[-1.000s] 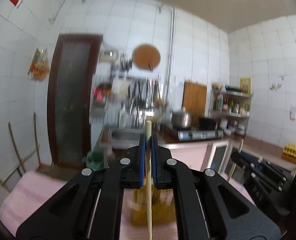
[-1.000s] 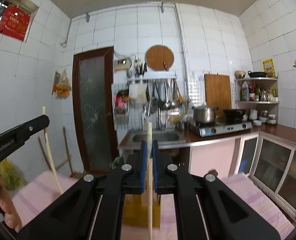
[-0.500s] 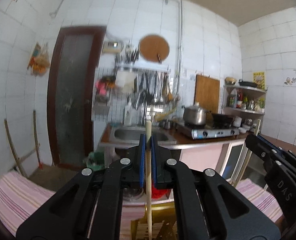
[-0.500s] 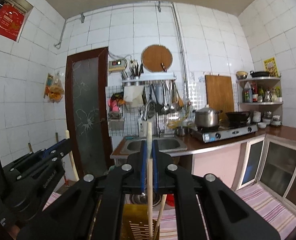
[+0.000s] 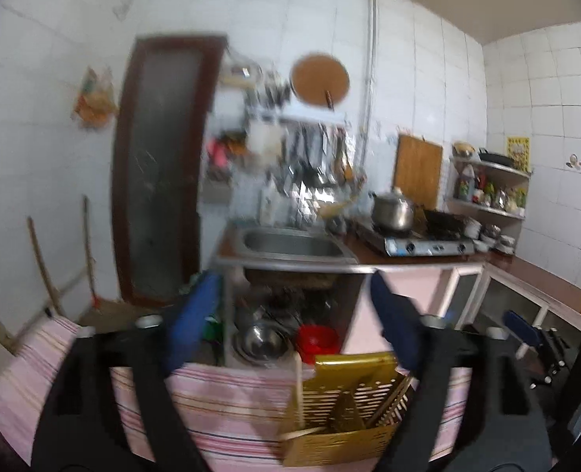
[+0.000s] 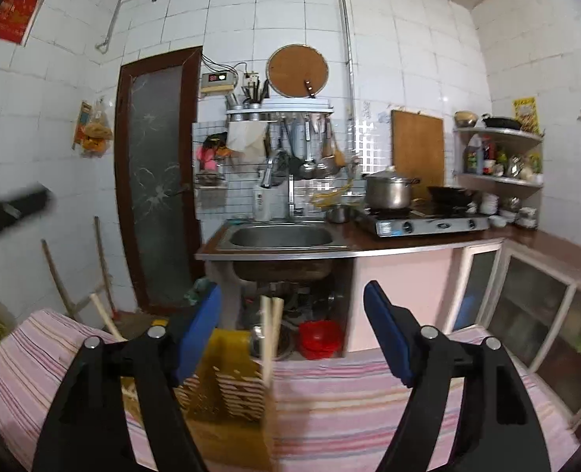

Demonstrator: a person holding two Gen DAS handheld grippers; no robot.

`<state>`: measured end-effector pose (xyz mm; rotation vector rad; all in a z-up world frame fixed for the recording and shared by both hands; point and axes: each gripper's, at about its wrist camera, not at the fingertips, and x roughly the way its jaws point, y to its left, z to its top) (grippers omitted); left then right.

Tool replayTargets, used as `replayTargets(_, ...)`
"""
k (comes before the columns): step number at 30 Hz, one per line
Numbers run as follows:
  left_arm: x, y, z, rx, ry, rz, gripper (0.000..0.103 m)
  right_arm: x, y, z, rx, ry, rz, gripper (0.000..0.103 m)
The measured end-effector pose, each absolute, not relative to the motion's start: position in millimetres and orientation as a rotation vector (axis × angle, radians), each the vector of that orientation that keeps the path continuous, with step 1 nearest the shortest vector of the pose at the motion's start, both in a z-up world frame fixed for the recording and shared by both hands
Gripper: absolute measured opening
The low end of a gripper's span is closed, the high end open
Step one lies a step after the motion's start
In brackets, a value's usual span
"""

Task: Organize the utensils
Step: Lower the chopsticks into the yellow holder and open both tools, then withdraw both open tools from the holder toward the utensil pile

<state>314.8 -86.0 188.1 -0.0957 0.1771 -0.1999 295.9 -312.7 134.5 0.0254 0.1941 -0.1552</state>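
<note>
A yellow slotted utensil basket stands on the pink striped cloth; it also shows in the right wrist view. Wooden chopsticks stand in it, and in the right wrist view two chopsticks lean upright inside while another sticks out at the left. My left gripper is open and empty above the basket. My right gripper is open and empty just above the basket. The left gripper's black tip shows at the right wrist view's left edge.
Beyond the cloth's far edge is a kitchen counter with a steel sink, a gas stove and pot. Bowls and a red basin sit under the sink. A dark door is at the left; glass cabinets are at the right.
Both grippers have opened and let go of their chopsticks, which now stand in the yellow basket. Both views have tilted down, bringing basket and cloth into sight.
</note>
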Motion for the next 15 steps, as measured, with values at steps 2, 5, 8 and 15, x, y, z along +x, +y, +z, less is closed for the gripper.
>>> replayTargets(2, 288, -70, 200, -0.099, 0.154, -0.176, 0.098, 282, -316, 140, 0.023, 0.213, -0.176, 0.082)
replayTargets(5, 258, -51, 204, -0.110, 0.183, -0.162, 0.098, 258, -320, 142, 0.052, 0.233, -0.187, 0.086)
replayTargets(8, 235, -37, 197, -0.108, 0.215, -0.144, 0.098, 233, -318, 135, 0.076, 0.250, -0.194, 0.088)
replayTargets(15, 205, -14, 155, -0.077, 0.304, -0.090, 0.098, 189, -302, 105, 0.098, 0.286, -0.185, 0.088)
